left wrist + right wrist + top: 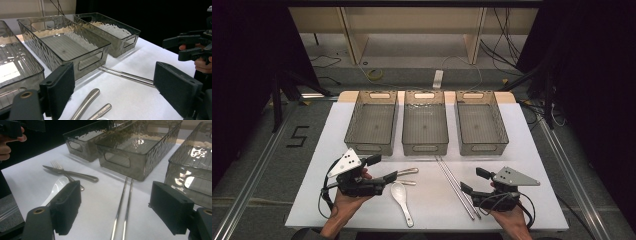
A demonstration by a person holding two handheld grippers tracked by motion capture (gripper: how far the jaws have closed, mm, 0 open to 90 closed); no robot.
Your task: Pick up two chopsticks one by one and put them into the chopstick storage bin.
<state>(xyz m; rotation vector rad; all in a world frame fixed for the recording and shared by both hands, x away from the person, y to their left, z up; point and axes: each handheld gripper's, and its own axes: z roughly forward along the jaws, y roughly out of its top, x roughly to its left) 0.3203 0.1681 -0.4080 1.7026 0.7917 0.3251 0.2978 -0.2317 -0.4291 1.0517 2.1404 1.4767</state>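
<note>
Two steel chopsticks point(457, 186) lie side by side on the white table point(522, 150), in front of the gap between the middle and right bins. A white spoon point(401, 197) lies bowl-up near the front edge. Beside it rest a knife point(72, 173) and a fork point(58, 166), with their handles point(86, 102) between my left jaws. My left gripper point(382, 169) hovers open over those handles and holds nothing. To the right of the chopsticks point(123, 197), my right gripper point(474, 181) stands open and holds nothing.
Three clear grey bins stand in a row at the back of the table: left point(371, 148), middle point(425, 148) and right point(484, 148). Nothing lies in any of them. Beyond the table are wooden shelf legs and cables on the floor.
</note>
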